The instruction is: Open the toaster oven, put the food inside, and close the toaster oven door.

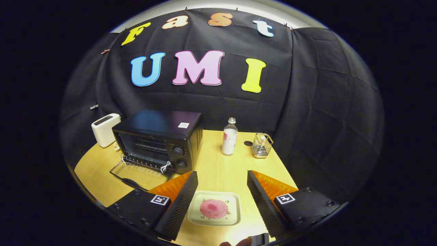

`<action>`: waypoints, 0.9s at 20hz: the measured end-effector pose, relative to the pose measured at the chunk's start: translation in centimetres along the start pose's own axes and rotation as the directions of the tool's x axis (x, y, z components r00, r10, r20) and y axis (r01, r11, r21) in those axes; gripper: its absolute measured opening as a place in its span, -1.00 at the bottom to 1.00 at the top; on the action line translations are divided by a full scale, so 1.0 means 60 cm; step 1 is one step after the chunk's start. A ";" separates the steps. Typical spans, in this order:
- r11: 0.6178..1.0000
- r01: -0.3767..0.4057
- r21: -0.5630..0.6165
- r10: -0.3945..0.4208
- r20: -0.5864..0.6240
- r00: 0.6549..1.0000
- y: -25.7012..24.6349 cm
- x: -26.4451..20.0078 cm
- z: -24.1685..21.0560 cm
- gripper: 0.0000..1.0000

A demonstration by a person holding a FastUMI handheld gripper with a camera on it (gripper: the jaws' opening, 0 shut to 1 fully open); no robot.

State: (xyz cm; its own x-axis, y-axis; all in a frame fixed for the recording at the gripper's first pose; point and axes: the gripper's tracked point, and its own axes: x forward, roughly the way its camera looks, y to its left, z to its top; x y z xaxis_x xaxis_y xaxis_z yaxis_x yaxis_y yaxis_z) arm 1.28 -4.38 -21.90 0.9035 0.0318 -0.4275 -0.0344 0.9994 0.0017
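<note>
Claw spread wide above the pale square plate bearing a round pink food slice, apparently aligned for pickup. Black toaster oven, glass door already lowered onto the wooden desk, stands ahead, ready for loading.

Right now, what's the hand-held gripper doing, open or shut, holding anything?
Hand-held gripper: open, holding nothing; its fingers stand either side of the plate with the food.

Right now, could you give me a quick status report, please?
Tongs open, holding nothing. Plate of food between them on the table. Toaster oven door already down. Path looks clear.
</note>
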 end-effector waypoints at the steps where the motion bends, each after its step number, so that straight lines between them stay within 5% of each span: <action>1: 1.000 -0.015 0.006 0.015 -0.034 0.999 -0.007 0.004 -0.018 0.93; 6: 0.993 -0.105 0.054 0.116 -0.273 0.955 -0.035 0.041 -0.130 0.94; 12: 0.977 -0.129 0.170 0.203 -0.555 0.806 -0.053 0.106 -0.261 0.93; 18: 0.974 -0.112 0.195 0.219 -0.712 0.667 -0.062 0.129 -0.335 0.00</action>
State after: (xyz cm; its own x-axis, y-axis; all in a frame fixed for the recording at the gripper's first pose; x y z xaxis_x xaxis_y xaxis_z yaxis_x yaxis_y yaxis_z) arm -0.18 -8.10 -43.39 0.2911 0.2309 -0.9284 -0.0516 0.9728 0.2258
